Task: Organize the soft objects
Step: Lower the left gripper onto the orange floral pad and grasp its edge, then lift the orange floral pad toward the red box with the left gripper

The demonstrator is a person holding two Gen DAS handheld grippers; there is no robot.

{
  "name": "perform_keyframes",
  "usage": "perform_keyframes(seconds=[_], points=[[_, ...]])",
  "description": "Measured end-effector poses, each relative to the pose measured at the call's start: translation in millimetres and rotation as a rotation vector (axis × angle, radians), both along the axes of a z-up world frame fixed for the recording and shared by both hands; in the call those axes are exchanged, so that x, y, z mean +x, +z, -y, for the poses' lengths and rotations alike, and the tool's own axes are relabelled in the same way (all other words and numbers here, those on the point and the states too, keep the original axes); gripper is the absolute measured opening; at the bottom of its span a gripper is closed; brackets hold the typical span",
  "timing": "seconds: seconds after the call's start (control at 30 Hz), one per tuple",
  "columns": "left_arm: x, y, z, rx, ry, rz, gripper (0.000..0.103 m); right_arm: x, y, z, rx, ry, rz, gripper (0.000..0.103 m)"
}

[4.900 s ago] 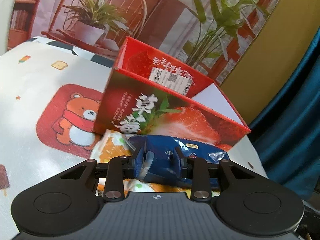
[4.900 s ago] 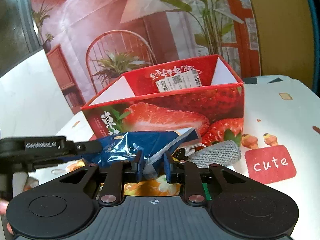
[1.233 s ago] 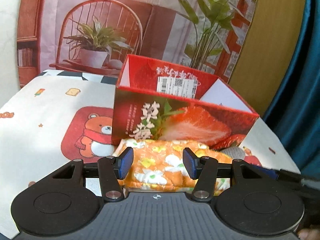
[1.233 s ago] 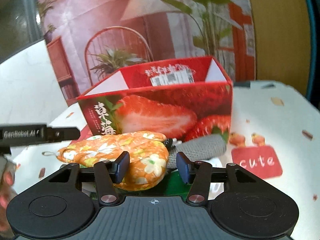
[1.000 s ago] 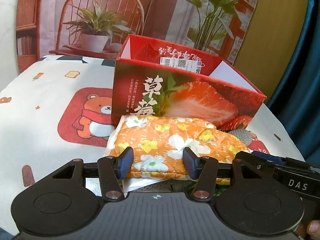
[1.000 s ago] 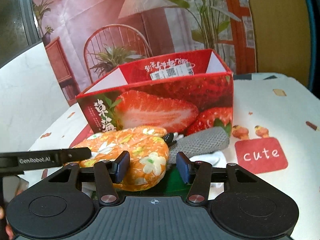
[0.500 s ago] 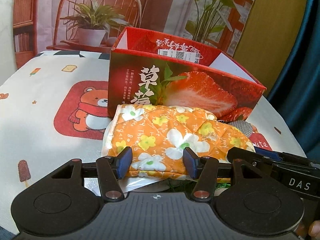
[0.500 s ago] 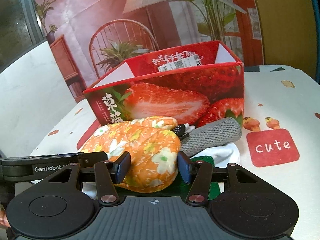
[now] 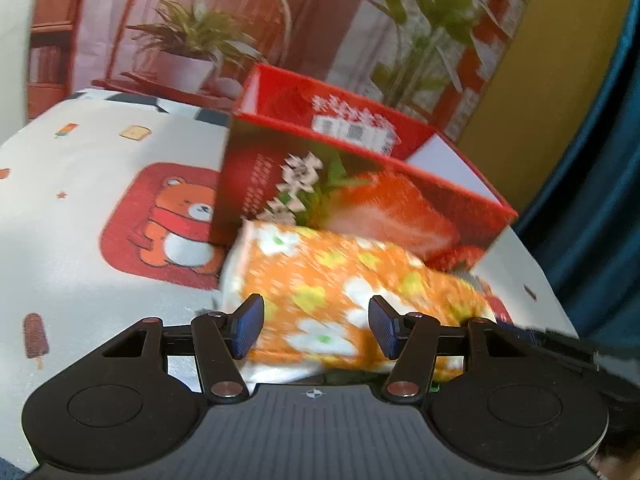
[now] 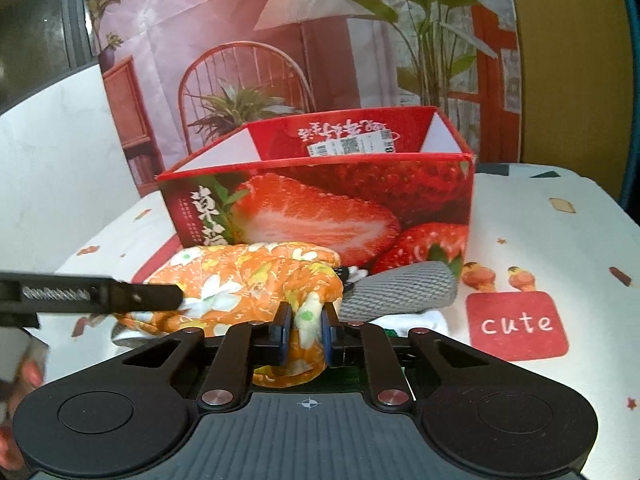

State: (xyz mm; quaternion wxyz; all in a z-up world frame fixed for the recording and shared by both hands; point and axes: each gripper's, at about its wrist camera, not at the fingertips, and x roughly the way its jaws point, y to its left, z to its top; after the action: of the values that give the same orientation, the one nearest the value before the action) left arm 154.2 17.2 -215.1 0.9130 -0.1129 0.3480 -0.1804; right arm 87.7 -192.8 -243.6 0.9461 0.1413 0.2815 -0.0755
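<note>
Now clamping right gripper point(image 10: 303, 334) onto orange floral mitt point(image 10: 256, 280), left gripper point(image 9: 316, 326) gaping wide around it, readying lift toward strawberry box point(image 10: 320, 208)

Orange floral quilted mitt point(image 10: 248, 280), crumpled and lying lengthwise just before the open red strawberry box point(image 10: 320, 204), its near fold pinched up; grey knitted piece point(image 10: 404, 290) lies beside the mitt's right end, over white cloth point(image 10: 416, 320).
</note>
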Motion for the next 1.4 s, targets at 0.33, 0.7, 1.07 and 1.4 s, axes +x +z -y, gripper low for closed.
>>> perform_keyframes(seconds=[0.33, 0.7, 1.07, 1.4], points=[[22.6, -5.7, -10.4, -0.065, 0.072, -0.090, 0.054, -0.3, -6.4, 9.1, -0.022, -0.054, -0.040, 0.014], [9.4, 0.3, -5.1, -0.134, -0.008, -0.025, 0.037, -2.4, -7.8, 10.5, -0.018, -0.067, -0.042, 0.014], [-1.2, 0.6, -1.7, -0.034, 0.007, 0.020, 0.012, -11.6, 2.2, 12.3, 0.011, -0.070, 0.041, 0.013], [-13.0, 19.3, -5.9, -0.009, 0.022, 0.132, 0.011, -21.7, 24.1, 2.9, -0.038, -0.031, 0.154, 0.011]])
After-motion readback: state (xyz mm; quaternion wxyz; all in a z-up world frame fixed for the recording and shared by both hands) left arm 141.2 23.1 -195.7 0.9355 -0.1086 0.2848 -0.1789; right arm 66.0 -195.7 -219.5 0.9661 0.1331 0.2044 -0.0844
